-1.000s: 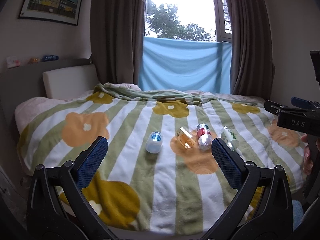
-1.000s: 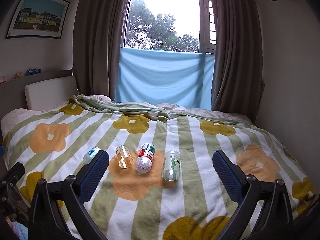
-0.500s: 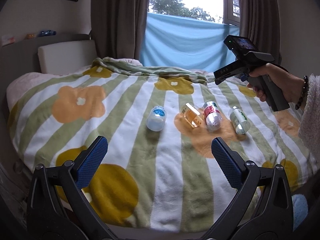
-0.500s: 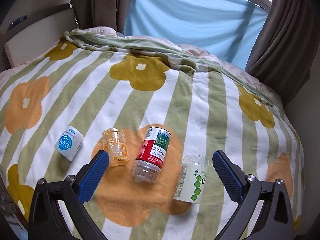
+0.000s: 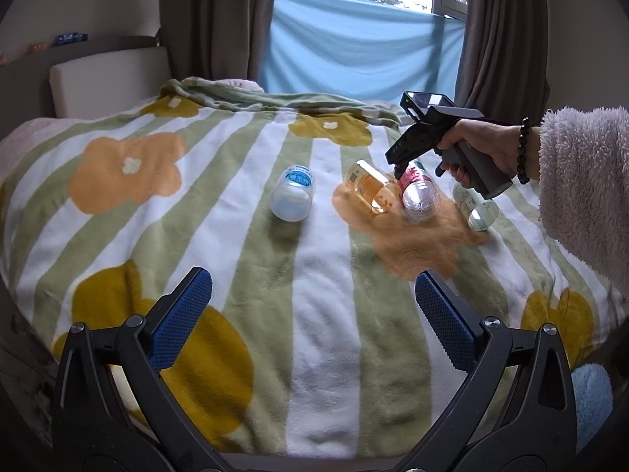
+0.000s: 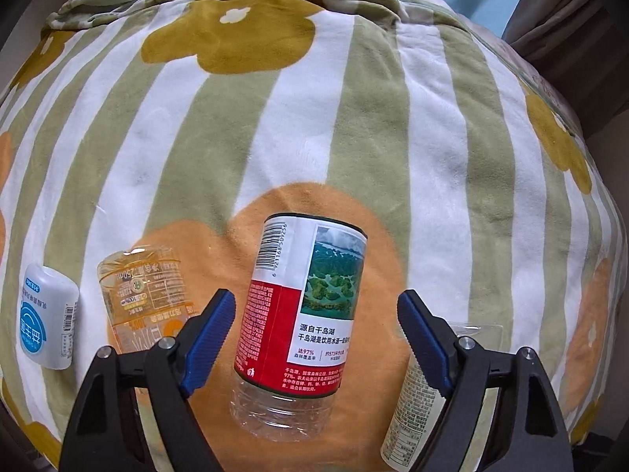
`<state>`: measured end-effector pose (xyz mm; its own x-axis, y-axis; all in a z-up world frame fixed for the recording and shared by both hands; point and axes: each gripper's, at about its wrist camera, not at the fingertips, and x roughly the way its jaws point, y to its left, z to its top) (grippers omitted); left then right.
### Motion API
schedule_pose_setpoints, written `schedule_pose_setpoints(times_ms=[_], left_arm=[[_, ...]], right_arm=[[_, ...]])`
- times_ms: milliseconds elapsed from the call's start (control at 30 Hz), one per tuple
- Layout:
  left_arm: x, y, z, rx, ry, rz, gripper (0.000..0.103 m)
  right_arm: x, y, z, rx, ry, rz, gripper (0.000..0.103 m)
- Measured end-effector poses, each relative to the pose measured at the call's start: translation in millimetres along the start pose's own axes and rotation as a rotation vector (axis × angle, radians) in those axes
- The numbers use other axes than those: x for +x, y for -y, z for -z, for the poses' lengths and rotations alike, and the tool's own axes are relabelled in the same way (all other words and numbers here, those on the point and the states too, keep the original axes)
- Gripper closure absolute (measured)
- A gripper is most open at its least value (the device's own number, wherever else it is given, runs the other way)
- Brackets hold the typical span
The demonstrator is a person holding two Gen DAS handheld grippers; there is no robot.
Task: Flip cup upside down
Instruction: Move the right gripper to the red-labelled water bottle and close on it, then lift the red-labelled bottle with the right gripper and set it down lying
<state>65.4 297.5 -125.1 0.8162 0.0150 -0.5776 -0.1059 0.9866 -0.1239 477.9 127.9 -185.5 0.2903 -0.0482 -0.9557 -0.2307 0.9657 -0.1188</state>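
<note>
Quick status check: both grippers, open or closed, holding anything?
Left gripper: open, holding nothing, hanging above the blanket.
Right gripper: open, holding nothing, fingers straddling the red-labelled cup.

Red-label cup (image 6: pixel 300 306): "源自千岛湖", "97%"; orange cup (image 6: pixel 143 295): "250mL".

1. The right tongs (image 6: pixel 316 340) now straddle the red-labelled cup (image 6: pixel 302 314), open, after hovering well back.
2. The left tongs (image 5: pixel 312 318) sit lower, nearer the bed (image 5: pixel 236 236); the cups lie toward 12 to 1 o'clock.
</note>
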Motion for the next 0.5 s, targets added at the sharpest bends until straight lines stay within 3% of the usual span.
schedule_pose_setpoints(times_ms=[200,367,500], left_arm=[[5,-3,3,-0.008,-0.020,0.011,0.000],[1,-6,1,-0.016,-0.011,0.010,0.000],[-7,-10,-1,-0.026,0.001,0.012,0.000]], right_arm=[[19,0,0,0.042,-0.042,-0.054,0.041],[16,0,0,0.032,-0.035,-0.059,0.043],[-11,2,5,-0.005,0.001,-0.060,0.045]])
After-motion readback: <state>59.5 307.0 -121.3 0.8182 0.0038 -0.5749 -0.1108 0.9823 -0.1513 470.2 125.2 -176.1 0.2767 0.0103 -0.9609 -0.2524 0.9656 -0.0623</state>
